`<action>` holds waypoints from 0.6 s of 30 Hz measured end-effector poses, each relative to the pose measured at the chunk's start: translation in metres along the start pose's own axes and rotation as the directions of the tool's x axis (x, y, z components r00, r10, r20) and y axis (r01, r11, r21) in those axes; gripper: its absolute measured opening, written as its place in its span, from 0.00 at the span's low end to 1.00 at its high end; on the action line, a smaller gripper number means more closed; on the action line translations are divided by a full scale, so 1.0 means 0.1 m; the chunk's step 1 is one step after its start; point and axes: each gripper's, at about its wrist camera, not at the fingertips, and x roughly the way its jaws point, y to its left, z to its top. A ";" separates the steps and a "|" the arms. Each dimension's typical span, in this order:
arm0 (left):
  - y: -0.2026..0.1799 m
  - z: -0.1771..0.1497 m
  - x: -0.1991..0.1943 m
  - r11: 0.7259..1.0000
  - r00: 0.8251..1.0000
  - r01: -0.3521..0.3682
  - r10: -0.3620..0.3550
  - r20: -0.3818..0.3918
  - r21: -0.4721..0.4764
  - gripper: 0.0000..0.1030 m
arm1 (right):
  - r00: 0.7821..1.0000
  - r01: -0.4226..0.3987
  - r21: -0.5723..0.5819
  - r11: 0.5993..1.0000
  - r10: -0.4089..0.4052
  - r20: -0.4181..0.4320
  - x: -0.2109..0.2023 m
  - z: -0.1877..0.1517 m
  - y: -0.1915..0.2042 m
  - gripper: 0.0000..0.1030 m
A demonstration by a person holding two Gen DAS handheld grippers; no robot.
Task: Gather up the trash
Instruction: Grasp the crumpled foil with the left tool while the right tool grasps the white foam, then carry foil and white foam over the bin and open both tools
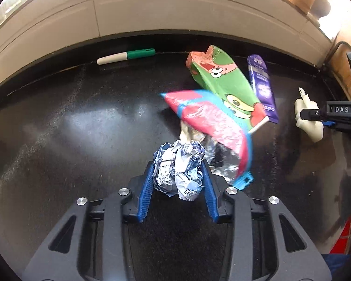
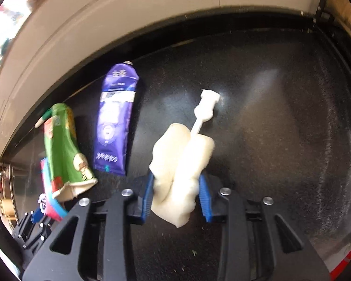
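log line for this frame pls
left tool: shut on crumpled foil wrapper | right tool: shut on white squeezed bottle | on table: green carton, purple tube, marker

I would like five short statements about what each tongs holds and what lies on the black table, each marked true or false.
1. The left tongs grip a crumpled foil wrapper. True.
2. The right tongs are empty. False: they grip a cream-white sponge brush.
3. The purple tube lies on the black table. True.
4. The green-capped marker is held by the left tongs. False: it lies near the table's far edge.
5. The green carton stands upright. False: it lies tilted on its side.
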 end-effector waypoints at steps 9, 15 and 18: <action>-0.08 -0.32 -0.53 0.998 0.997 -0.046 0.048 0.062 -0.035 0.38 | 0.996 -0.036 -0.144 0.989 0.048 0.078 -0.52 -0.43 0.16 0.30; -0.11 -0.71 -0.76 0.994 0.997 -0.054 0.059 0.052 -0.090 0.38 | 0.996 -0.054 -0.206 0.977 0.066 0.054 -0.64 -0.90 0.19 0.30; -0.15 -0.83 -0.82 0.993 0.997 -0.053 0.058 0.049 -0.109 0.38 | 0.997 -0.070 -0.215 0.974 0.078 0.028 -0.66 -1.13 0.16 0.30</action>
